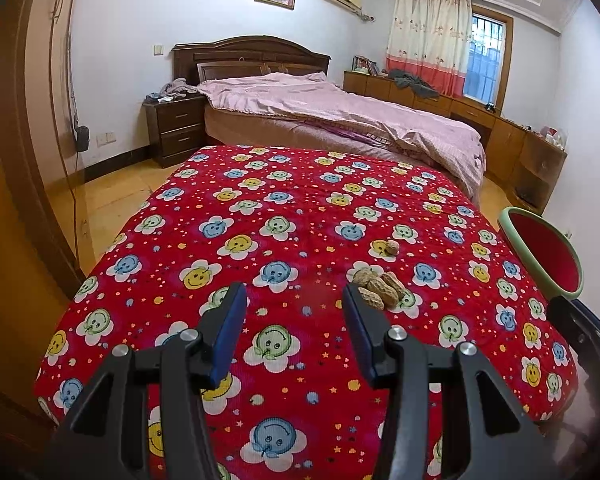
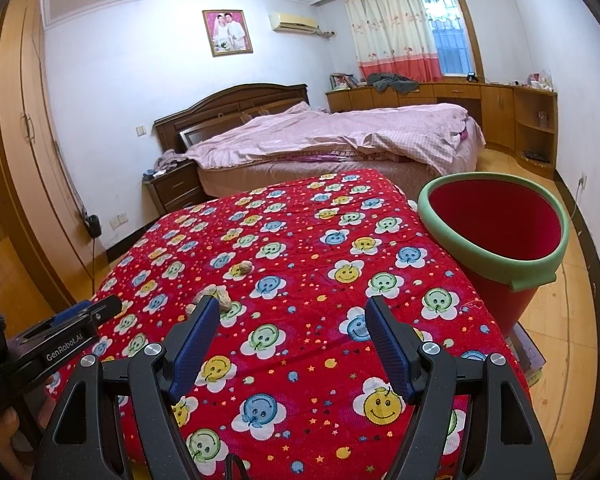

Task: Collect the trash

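Red fleece printed with smiling flower faces covers the padded surface (image 1: 300, 216) that fills the left wrist view, and a small heap of tan peanut shells (image 1: 378, 286) is seen on it just right of centre, with one lone crumpled shell (image 1: 392, 248) a little farther up the frame. The left gripper (image 1: 296, 300) is shown low in the picture with its blue pads apart and nothing between them; the heap lies just beyond and to the right of its right pad, the shells' long axes running roughly up and to the left. A red bucket with a green rim (image 1: 540, 256) is cut off at the right edge. In the right wrist view the right gripper (image 2: 292, 312) is held wide apart and empty at lower centre; the same shells (image 2: 220, 298) are partly hidden behind its left pad, the bucket (image 2: 496, 256) standing at right. The left gripper is judged nearer the heap.
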{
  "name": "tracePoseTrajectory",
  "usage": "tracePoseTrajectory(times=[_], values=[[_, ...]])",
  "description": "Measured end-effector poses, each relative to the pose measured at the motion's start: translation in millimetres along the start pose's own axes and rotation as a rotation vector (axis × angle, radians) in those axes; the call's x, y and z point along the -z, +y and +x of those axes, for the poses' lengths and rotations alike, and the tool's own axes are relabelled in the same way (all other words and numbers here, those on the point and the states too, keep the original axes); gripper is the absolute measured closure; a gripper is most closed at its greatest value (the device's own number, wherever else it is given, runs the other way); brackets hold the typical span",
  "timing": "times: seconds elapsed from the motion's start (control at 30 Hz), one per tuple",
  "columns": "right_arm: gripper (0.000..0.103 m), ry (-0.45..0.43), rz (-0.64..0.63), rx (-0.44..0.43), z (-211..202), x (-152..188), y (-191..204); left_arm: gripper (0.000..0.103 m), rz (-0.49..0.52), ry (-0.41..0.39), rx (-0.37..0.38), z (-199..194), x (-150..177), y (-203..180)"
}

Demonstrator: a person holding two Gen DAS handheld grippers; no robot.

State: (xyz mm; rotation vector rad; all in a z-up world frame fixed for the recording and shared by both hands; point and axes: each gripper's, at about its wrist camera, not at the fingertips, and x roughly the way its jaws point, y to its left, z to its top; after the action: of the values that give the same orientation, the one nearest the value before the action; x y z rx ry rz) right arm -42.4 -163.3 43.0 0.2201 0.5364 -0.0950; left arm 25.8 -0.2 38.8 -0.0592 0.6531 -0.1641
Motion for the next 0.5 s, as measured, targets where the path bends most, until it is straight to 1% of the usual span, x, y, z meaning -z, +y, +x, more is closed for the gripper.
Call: tracePoseTrajectory(times=[0.5], values=[[0.027, -0.001, 0.0, 0.0, 0.0, -0.1, 0.3, 0.054, 0.0, -0.002, -0.002, -0.6, 0.3, 0.5]])
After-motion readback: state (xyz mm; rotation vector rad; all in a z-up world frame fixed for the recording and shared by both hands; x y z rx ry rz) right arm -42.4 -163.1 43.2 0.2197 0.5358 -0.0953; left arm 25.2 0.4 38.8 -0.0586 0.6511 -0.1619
